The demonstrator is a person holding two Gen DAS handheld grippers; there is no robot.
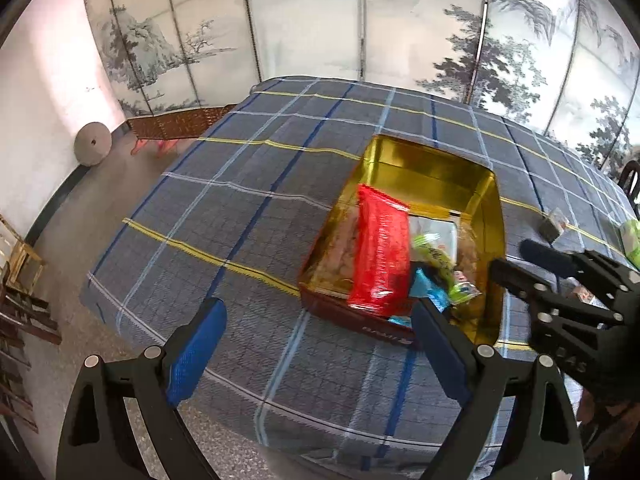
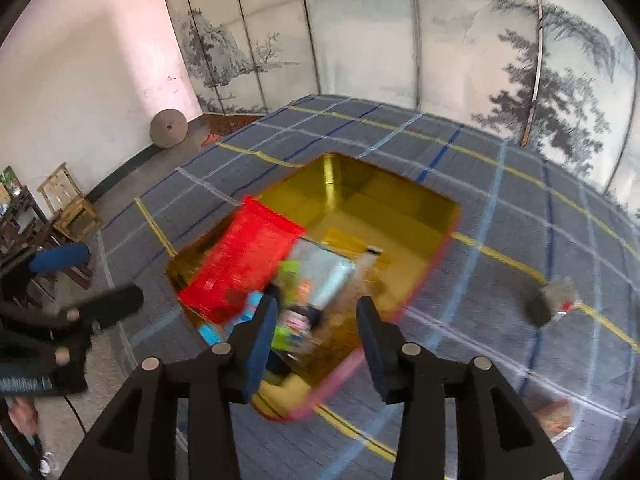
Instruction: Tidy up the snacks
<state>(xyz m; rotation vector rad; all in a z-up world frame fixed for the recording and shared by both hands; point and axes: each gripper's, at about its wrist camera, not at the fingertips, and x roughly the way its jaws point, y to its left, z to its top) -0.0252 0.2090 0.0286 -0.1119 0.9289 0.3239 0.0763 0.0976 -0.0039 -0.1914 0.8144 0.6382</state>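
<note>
Gold tin (image 2: 400, 216) mid-table, near right edge, holds red snack bag (image 2: 244, 256). Bag light, crinkly, slippery: pinch sealed end. Left gripper (image 1: 320, 344) spread, empty; right gripper (image 2: 316, 344) parted, empty.

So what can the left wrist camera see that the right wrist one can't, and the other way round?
Only the left wrist view shows the light green packet at the table's far right edge, and the right claw from outside, its fingers apart.

Only the right wrist view shows the wooden chair by the wall and an orange packet on the cloth near the lower right.

Both show the gold tin with the red packet inside, the checked tablecloth, the painted screen and the round stone.
</note>
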